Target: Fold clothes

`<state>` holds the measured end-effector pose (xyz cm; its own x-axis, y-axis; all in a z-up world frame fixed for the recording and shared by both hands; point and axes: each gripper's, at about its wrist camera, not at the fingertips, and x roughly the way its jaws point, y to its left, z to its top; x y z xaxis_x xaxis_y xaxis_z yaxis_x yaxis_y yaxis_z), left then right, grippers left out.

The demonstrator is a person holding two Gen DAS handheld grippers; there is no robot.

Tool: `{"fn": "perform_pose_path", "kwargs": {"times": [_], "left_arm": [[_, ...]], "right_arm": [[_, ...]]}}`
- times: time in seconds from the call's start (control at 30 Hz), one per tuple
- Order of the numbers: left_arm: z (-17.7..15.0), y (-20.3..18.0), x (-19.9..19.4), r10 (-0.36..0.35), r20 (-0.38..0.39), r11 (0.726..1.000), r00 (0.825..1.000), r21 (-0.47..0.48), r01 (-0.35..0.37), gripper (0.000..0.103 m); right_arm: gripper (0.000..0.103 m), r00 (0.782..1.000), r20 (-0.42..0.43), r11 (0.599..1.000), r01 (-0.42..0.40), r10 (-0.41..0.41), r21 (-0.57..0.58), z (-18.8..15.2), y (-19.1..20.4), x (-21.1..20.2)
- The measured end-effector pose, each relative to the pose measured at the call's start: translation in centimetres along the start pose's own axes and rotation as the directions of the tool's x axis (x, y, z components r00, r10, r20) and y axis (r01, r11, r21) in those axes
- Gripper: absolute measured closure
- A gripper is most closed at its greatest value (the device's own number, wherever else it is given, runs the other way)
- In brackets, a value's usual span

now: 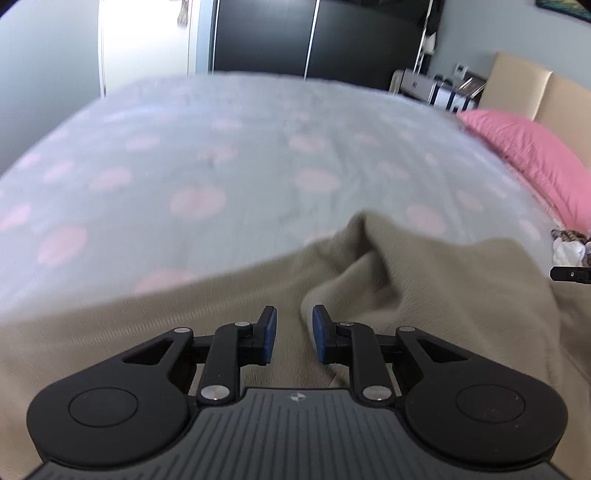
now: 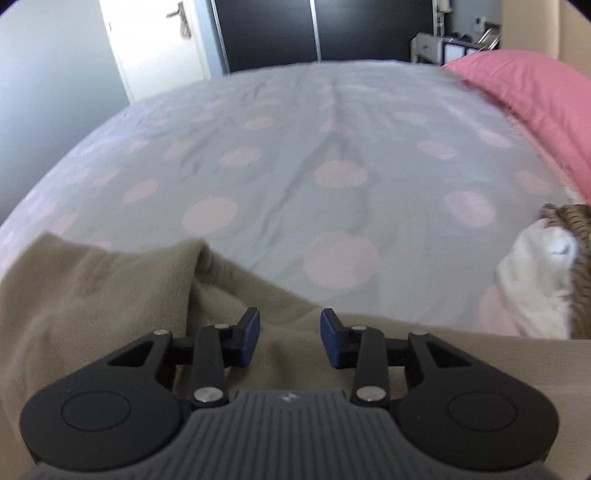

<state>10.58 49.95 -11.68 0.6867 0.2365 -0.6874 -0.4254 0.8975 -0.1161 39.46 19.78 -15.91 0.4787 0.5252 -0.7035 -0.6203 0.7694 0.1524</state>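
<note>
Your left gripper [image 1: 294, 314]: blue-padded jaws narrowly apart, nothing pinched; the pads hang just over the khaki-beige knit garment [image 1: 424, 295]. Your right gripper [image 2: 290, 317]: jaws a moderate gap apart, also empty, over the same garment [image 2: 92, 295].

The garment is soft, fine-ribbed fabric, lying on the near edge of the bed. A raised fold bunches up just ahead and right of the left gripper's pads; in the right wrist view that ridge sits left of the gripper, with a flatter strip of fabric running under the jaws and off to the right.

Under it is a pale grey bedsheet with large pink dots [image 2: 332, 166], lightly creased down the middle. A pink pillow [image 2: 535, 92] lies at the far right, against a beige padded headboard [image 1: 524, 85]. A white cloth with a brown patterned piece [image 2: 543, 273] sits at the right edge of the bed, well apart from the garment.

Beyond the bed: a dark sliding wardrobe [image 1: 314, 33], a white door [image 2: 155, 44], and shelving with boxes in the corner, too blurred to tell contents. Both views are motion-blurred.
</note>
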Motion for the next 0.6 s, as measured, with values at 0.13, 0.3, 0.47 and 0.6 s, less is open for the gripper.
{"fn": "perform_pose_path", "kwargs": {"times": [0.13, 0.3, 0.47, 0.6], "left_arm": [[1.6, -3.7, -1.7, -0.055, 0.076, 0.997, 0.996, 0.059, 0.051, 0.085], [0.9, -8.6, 0.7, -0.05, 0.053, 0.985, 0.997, 0.169, 0.04, 0.09], [-1.8, -6.7, 4.7, 0.015, -0.03, 0.993, 0.999, 0.114, -0.012, 0.1], [-2.9, -5.0, 5.8, -0.006, -0.042, 0.996, 0.999, 0.094, 0.01, 0.103]], "right_arm": [[0.063, 0.996, 0.071, 0.997, -0.051, 0.055, -0.052, 0.6, 2.8, -3.1], [0.065, 0.99, 0.125, 0.973, -0.034, 0.064, -0.229, -0.9, 8.8, -3.1], [0.065, 0.998, 0.06, 0.976, -0.016, 0.03, -0.217, -3.1, 9.1, 0.5], [0.065, 0.999, -0.006, 0.985, -0.037, 0.036, -0.171, -4.8, 6.9, 3.3]]}}
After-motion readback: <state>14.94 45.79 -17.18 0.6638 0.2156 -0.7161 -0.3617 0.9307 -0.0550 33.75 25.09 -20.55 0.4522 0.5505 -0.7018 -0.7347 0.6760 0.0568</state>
